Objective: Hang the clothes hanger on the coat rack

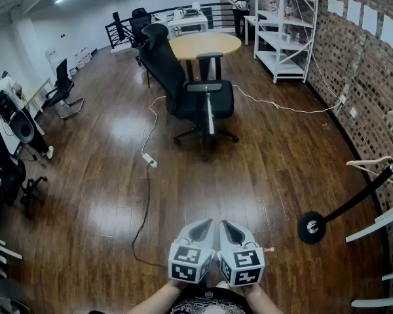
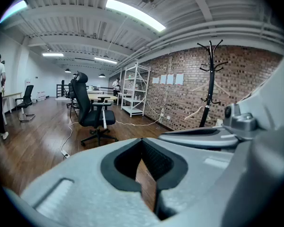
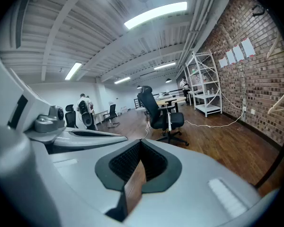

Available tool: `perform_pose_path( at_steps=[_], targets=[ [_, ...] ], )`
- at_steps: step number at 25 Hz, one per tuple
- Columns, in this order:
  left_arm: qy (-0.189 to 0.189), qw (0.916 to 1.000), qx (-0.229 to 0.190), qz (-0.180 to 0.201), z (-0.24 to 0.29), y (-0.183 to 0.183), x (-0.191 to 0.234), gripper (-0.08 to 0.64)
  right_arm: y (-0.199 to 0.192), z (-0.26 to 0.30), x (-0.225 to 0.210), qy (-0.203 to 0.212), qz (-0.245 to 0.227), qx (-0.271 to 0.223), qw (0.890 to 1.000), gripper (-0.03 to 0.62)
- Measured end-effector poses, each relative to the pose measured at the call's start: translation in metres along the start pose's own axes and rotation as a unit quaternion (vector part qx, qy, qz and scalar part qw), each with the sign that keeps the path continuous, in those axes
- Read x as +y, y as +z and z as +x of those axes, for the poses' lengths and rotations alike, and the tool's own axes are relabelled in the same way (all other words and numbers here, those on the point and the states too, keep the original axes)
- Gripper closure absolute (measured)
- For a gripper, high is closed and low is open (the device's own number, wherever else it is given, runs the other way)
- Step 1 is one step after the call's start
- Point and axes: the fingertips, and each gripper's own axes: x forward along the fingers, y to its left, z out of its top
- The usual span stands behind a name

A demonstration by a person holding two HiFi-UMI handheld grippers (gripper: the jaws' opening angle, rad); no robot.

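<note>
The black coat rack point(image 1: 354, 198) stands at the right by the brick wall, its round base point(image 1: 312, 227) on the wood floor; the left gripper view shows its pole and top hooks point(image 2: 209, 79). A pale wooden hanger point(image 1: 370, 165) hangs from the rack point(image 2: 199, 111), also at the right edge of the right gripper view point(image 3: 279, 103). My left gripper point(image 1: 206, 223) and right gripper point(image 1: 226, 224) are held side by side near my body, left of the rack's base and well apart from it. Both are shut point(image 2: 142, 141) point(image 3: 141, 143) with nothing between the jaws.
A black office chair point(image 1: 190, 90) stands ahead, with a round table point(image 1: 205, 43) and a white shelf point(image 1: 281, 25) behind it. A cable with a power strip point(image 1: 149, 159) runs across the floor. A white frame point(image 1: 386, 241) sits beside the rack. Desks and chairs line the left.
</note>
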Motion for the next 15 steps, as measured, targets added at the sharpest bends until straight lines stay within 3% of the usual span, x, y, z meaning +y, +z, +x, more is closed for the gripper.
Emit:
perform_pose_path(
  at_steps=[15],
  targets=[
    [-0.03,0.9995,0.002,-0.008,0.11,0.068,0.129,0.557,0.073,0.168,-0.027,-0.025,-0.009,0.015,1.0,0.592]
  ],
)
